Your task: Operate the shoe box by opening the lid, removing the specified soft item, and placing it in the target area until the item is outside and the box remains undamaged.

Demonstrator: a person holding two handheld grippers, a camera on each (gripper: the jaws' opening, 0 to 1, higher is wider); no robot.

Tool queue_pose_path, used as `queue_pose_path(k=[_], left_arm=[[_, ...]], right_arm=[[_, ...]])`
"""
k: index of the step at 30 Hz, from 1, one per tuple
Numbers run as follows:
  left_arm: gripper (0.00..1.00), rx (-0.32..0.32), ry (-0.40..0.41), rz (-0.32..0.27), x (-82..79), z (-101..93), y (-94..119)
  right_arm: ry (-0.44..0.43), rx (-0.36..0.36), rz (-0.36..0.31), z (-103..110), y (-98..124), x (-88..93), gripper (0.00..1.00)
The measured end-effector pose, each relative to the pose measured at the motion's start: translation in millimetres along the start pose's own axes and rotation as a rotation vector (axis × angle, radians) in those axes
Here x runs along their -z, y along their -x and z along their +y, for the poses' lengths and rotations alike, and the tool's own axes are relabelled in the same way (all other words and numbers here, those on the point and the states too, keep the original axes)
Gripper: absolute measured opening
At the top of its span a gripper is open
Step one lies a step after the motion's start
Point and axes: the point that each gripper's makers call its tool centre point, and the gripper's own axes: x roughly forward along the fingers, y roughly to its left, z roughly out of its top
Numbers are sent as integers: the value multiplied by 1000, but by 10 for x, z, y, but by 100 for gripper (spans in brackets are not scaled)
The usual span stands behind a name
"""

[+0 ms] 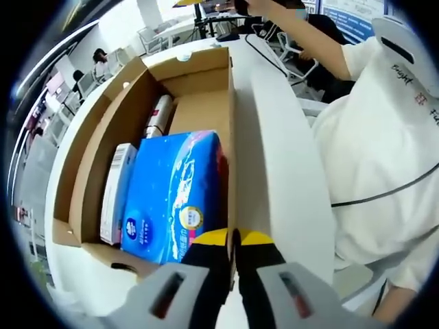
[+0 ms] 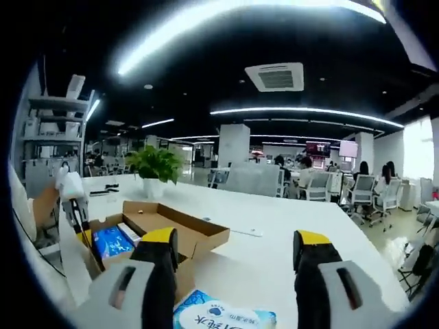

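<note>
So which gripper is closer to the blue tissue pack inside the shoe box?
Left. The left gripper grips the box wall beside the blue tissue pack; the right gripper hangs open, farther off.

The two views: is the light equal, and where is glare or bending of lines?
Left gripper view: bright and even; the shoe box walls bow from fisheye, the blue tissue pack is sharp. Right gripper view: dark ceiling, the ceiling light strip glares white and curves, and the window is overexposed.
</note>
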Motion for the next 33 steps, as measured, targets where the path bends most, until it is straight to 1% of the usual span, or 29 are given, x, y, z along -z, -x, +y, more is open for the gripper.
queue_pose_path(k=[1,2,3,4,5,6,7,8,9,10,11,12,13,15,16,18,20,21,22,23,24,25,26,28,30,31,32,33], left_arm=[[3,-5,-7,-1,0,-1,1],[3,-6,-11,-2,1,3,3],[3,-5,-10,-3,1,11,4],[3,-3,-5,-4,1,13,6],[3,-1,0,-3,3,13,7],[3,1,1,-2,2,13,7],[3,4,2,1,2,12,6],[3,6,4,2,3,13,7],[3,10,13,3,2,11,7],[3,11,15,4,1,9,7],[3,11,16,4,0,7,5],[3,6,25,6,0,6,5],[3,-1,29,2,-3,9,4],[3,-15,-9,-8,-7,2,7],[3,-19,-12,-12,-5,-2,9],[3,-18,-12,-12,-11,7,8],[3,-12,-16,-9,-11,4,6],[3,-7,-13,-5,-12,5,5],[3,-2,-13,-3,-13,4,4],[3,0,-12,-2,-12,2,3],[3,1,-12,-1,-11,2,3],[2,1,-13,-1,-11,1,3],[2,0,-14,-3,-14,-2,3],[2,-6,-28,-10,-16,-13,3],[3,-14,-34,-15,-19,-14,4],[3,-19,-38,-17,-22,-13,2],[3,-23,-38,-16,-24,-12,0],[3,-26,-37,-15,-26,-10,-1]], right_arm=[[-28,-19,13,25,12,46,68],[-25,-24,17,25,18,70,72],[-2,-12,28,12,24,106,73],[45,10,61,-27,45,163,73],[80,36,66,-57,53,180,73],[116,48,74,-65,61,203,73],[126,24,105,-5,77,271,73],[105,19,85,36,76,264,74],[105,3,82,66,79,270,75],[105,-14,100,108,85,304,75],[109,-1,91,102,91,293,76],[131,25,71,82,106,260,78],[142,27,68,94,125,249,77],[121,46,43,107,150,201,73],[84,19,19,187,154,157,73],[77,-11,11,302,186,128,72],[79,-25,-4,372,216,99,71],[82,-34,-33,419,247,56,70],[75,-37,-41,435,266,46,70],[48,-34,-49,445,288,40,71],[61,-48,-55,473,298,38,73],[49,-62,-60,507,304,34,78],[47,-62,-60,510,303,34,82],[51,-71,-67,550,302,24,87],[64,-84,-55,608,270,51,90],[86,-98,-31,658,245,94,92],[93,-86,-20,661,223,113,96],[124,-73,-21,674,200,121,99]])
